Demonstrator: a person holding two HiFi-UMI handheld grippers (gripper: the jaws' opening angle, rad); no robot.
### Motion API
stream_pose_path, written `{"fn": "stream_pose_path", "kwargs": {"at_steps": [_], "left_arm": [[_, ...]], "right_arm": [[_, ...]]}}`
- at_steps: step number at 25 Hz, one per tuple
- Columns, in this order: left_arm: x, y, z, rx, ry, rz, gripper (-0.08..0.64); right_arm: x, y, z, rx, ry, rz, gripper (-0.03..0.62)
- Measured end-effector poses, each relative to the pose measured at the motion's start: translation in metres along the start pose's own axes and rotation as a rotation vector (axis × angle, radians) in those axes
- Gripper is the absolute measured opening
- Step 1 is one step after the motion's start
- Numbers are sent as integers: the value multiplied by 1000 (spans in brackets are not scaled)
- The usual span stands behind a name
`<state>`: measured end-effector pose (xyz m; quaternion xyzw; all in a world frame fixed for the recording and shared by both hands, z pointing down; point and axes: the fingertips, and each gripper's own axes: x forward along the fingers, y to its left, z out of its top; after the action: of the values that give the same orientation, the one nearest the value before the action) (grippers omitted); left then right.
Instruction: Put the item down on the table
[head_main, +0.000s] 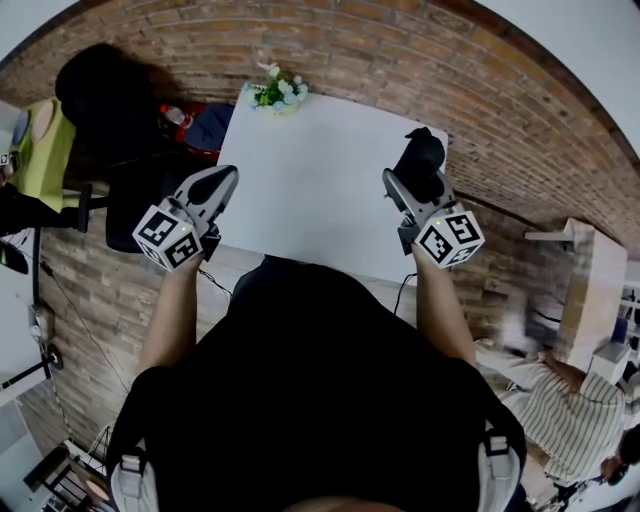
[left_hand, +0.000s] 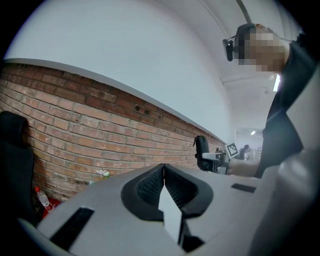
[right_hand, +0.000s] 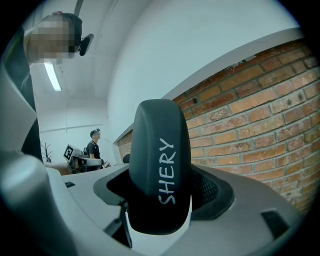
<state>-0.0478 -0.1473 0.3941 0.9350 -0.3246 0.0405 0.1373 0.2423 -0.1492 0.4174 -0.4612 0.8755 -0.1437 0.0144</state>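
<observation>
One rounded black item (right_hand: 160, 160), white SHERY lettering, tight in the right gripper (head_main: 410, 185); left gripper (left_hand: 163, 175) closed, empty.

The person wears a black short-sleeved top (head_main: 320, 390), plain, its sleeves (head_main: 150, 385) ending above the elbows. The left gripper (head_main: 226, 178) and right gripper (head_main: 404, 188) look alike. Each has a smooth light-grey shell (left_hand: 107, 212) narrowing toward the jaws. Each has black ribbed pads (left_hand: 149, 186) sunk in a black surround and dark rectangular slots (left_hand: 70, 227) cut in the top. At the back of each sits a white cube (head_main: 168, 236) printed with black square markers. A thin black cable (head_main: 214, 281) trails from under each.
</observation>
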Motion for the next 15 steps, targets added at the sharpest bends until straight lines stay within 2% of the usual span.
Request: {"fn": "stream_pose_path", "kwargs": {"at_steps": [15], "left_arm": [[1, 48, 13, 14, 33, -51, 14]], "right_arm": [[36, 8, 3, 11, -7, -56, 339]]}}
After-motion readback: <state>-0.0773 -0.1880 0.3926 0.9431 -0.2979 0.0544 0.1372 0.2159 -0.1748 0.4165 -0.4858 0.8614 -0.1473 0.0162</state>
